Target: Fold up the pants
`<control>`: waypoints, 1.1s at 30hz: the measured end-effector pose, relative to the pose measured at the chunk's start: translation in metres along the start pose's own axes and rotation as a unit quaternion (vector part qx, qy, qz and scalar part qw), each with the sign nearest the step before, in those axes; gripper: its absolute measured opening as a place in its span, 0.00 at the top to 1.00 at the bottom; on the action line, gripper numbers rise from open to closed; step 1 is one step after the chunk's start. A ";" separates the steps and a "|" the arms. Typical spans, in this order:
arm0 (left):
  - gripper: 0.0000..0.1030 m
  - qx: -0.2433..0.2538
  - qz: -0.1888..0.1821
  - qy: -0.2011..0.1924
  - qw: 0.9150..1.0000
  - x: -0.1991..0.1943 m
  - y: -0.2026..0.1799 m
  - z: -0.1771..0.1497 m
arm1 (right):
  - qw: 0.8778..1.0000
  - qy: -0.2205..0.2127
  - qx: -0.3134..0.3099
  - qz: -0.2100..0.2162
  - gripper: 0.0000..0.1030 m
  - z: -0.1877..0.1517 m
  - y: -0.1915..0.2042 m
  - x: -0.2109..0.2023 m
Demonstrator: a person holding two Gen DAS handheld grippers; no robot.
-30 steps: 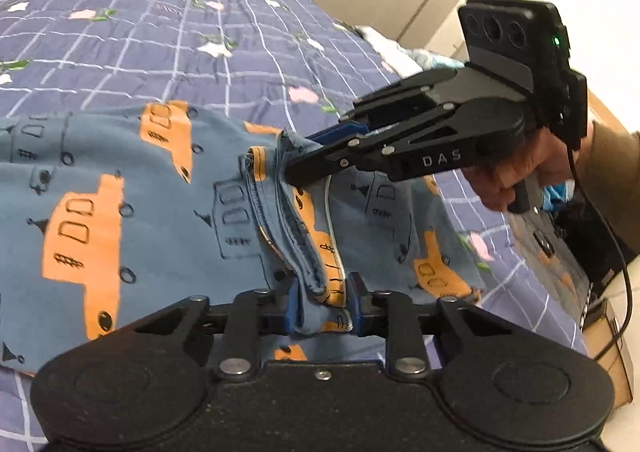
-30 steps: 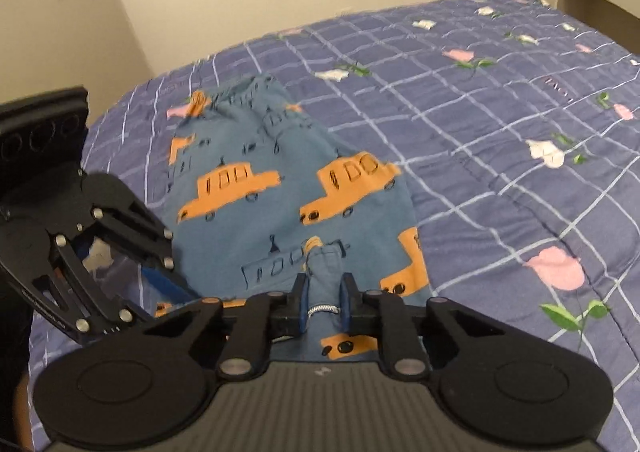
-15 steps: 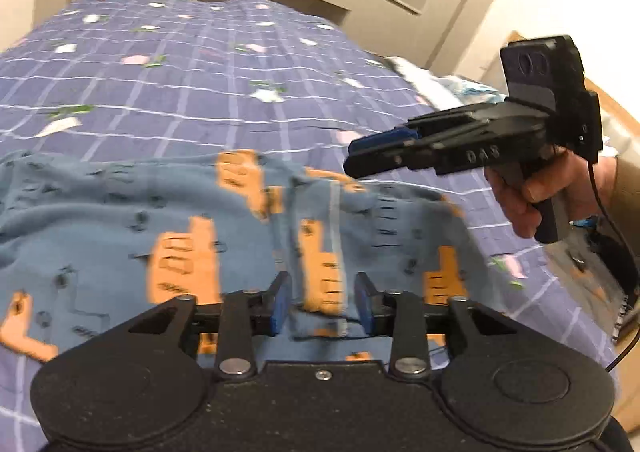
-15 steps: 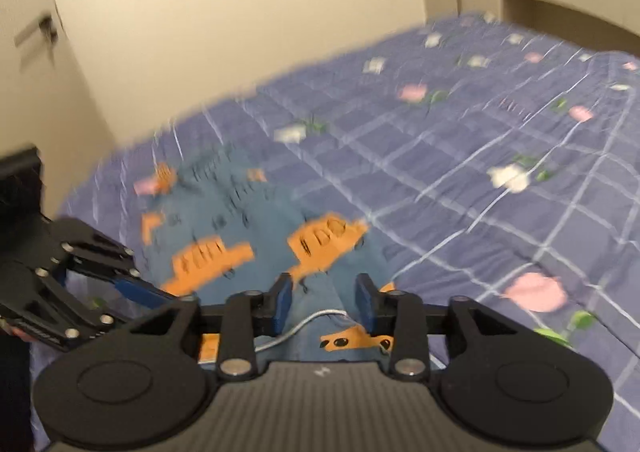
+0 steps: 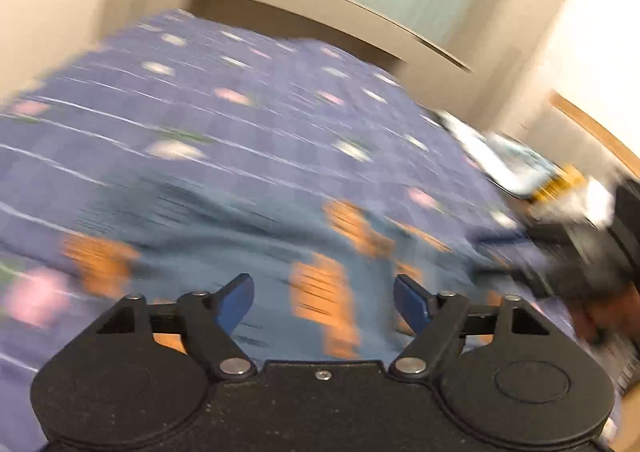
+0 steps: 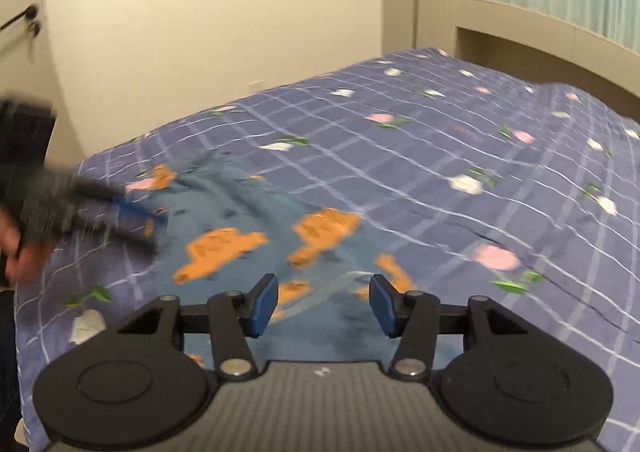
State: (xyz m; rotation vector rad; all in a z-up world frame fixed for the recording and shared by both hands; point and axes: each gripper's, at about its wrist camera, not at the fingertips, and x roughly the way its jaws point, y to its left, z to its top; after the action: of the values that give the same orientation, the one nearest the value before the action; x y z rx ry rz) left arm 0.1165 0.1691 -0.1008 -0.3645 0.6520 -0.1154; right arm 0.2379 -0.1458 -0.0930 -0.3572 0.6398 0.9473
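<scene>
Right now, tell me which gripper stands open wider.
The left gripper: its blue pads stand farther apart than the right gripper's. Both have just been opening, pants released.

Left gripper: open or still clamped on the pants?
Open. The left gripper has just been opening; its blue fingers stand wide apart, clear of the pants lying below.

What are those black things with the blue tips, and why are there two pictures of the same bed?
Each black thing is a hand-held gripper, a big pair of tongs that a person squeezes. A small camera rides on each one, so each picture looks out over its own blue fingers. One picture comes from the left hand-held gripper, the other from the right hand-held gripper. On the purple flowered bedspread lie blue pants with orange cars. Both grippers have just been opening. Their jaws stand apart and press on nothing, so the pants lie loose below them. At the left of the right picture you can see the other gripper, blurred, with the person's hand.
</scene>
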 end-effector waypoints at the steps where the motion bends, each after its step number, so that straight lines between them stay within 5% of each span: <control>1: 0.20 -0.006 0.024 -0.008 1.000 -0.007 0.017 0.007 | 1.000 -0.003 -0.008 0.001 0.45 0.001 0.016 0.005; 4: 0.20 -0.034 0.086 -0.014 0.996 -0.021 0.064 0.024 | 0.999 -0.019 -0.040 0.000 0.41 0.004 0.074 0.028; 7: 0.20 -0.080 0.102 -0.023 0.991 -0.028 0.101 0.034 | 0.996 -0.042 -0.077 -0.014 0.38 0.019 0.139 0.060; 13: 0.20 -0.202 0.047 -0.038 0.978 -0.031 0.159 0.040 | 0.988 -0.068 -0.133 -0.032 0.40 0.057 0.225 0.138; 16: 0.19 -0.196 0.041 -0.035 0.979 -0.024 0.166 0.045 | 0.985 -0.048 -0.156 -0.057 0.47 0.062 0.245 0.173; 20: 0.15 -0.178 0.023 -0.011 0.984 -0.010 0.168 0.050 | 0.978 -0.016 -0.176 -0.114 0.54 0.061 0.251 0.216; 22: 0.13 -0.187 0.009 -0.004 0.982 -0.004 0.171 0.051 | 0.976 -0.014 -0.161 -0.149 0.73 0.058 0.240 0.224; 25: 0.10 -0.209 -0.016 0.008 0.978 0.012 0.176 0.052 | 0.988 -0.018 -0.081 -0.132 0.88 0.056 0.210 0.219; 33: 0.12 -0.239 -0.053 0.040 0.969 0.051 0.161 0.055 | 0.990 -0.094 0.022 -0.099 0.90 0.057 0.183 0.168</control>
State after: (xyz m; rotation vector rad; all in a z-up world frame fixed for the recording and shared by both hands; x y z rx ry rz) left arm 0.1888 0.3236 -0.1484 -0.8648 0.7379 -0.0736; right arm 0.1750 0.0921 -0.1598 -0.2823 0.4434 0.7649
